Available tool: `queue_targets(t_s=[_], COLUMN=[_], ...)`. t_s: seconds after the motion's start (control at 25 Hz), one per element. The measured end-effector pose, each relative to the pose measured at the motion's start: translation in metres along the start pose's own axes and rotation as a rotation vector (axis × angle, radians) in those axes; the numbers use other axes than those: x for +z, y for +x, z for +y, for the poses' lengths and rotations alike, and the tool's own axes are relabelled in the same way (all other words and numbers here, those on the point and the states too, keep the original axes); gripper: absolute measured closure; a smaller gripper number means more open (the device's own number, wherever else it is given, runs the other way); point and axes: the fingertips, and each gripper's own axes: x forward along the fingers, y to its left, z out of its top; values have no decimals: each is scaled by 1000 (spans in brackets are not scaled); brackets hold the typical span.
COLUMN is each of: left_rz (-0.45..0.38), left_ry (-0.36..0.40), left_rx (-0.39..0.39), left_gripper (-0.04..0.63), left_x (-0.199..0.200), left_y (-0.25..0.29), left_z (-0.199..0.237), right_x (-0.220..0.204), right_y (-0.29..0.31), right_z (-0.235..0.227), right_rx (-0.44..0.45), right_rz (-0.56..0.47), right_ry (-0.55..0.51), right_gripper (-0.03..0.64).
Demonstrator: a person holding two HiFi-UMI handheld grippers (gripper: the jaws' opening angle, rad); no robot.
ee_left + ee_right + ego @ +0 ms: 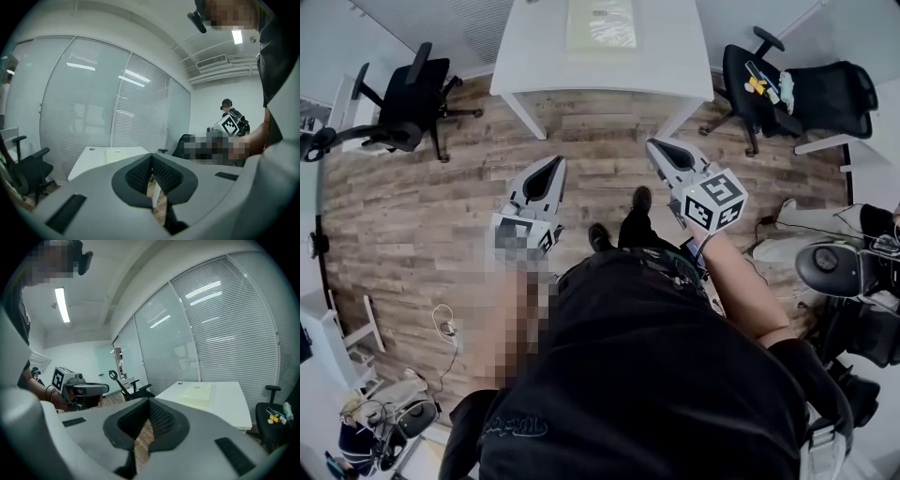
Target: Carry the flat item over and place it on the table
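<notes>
A pale yellow flat item lies on the white table at the top of the head view. It also shows ahead in the right gripper view as a flat item on the table, and faintly in the left gripper view. My left gripper and right gripper are held side by side above the wooden floor, short of the table, both pointing toward it. In their own views the left gripper and right gripper have pads meeting, with nothing between them.
A black office chair stands left of the table, and another chair with small things on its seat stands right. Frosted glass walls with blinds run behind the table. Cables and gear lie at the lower left.
</notes>
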Motion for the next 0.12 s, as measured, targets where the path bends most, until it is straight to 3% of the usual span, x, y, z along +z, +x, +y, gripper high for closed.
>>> queue_targets(t_s=[0.12], left_rz=[7], left_ry=[-4], left_rx=[1], left_gripper=[581], left_x=[-5], left_y=[-2], left_z=[3], right_x=[-3], right_y=[4], right_z=[3], right_rx=[4], right_rz=[3], right_ry=[-6], right_gripper=[595])
